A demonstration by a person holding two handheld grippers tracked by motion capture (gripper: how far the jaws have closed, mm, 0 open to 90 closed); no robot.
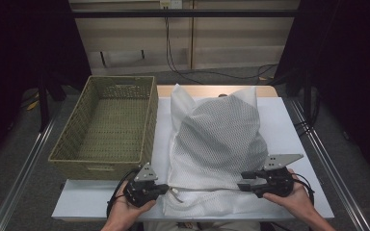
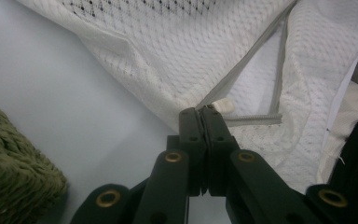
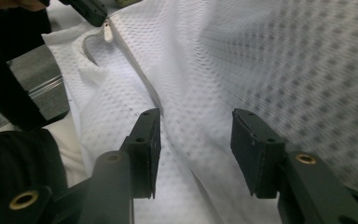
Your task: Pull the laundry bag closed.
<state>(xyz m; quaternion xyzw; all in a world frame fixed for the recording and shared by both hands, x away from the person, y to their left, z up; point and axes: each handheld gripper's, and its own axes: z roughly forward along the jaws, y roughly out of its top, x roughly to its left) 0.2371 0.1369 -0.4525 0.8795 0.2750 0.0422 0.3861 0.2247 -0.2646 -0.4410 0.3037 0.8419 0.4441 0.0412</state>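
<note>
White tabletop: we start on the mesh laundry bag beside the wicker basket.
Our left gripper is clamped on the bag's zipper end; the right gripper, jaws apart over the mesh, must pinch next.

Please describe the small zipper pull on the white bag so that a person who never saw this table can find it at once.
Start at the big white mesh bag beside the green woven basket. Follow its near edge toward the left gripper, whose fingers are shut at the end of the grey zipper. The zipper pull is the small smooth cream tab there, unlike the holed mesh around it.
</note>
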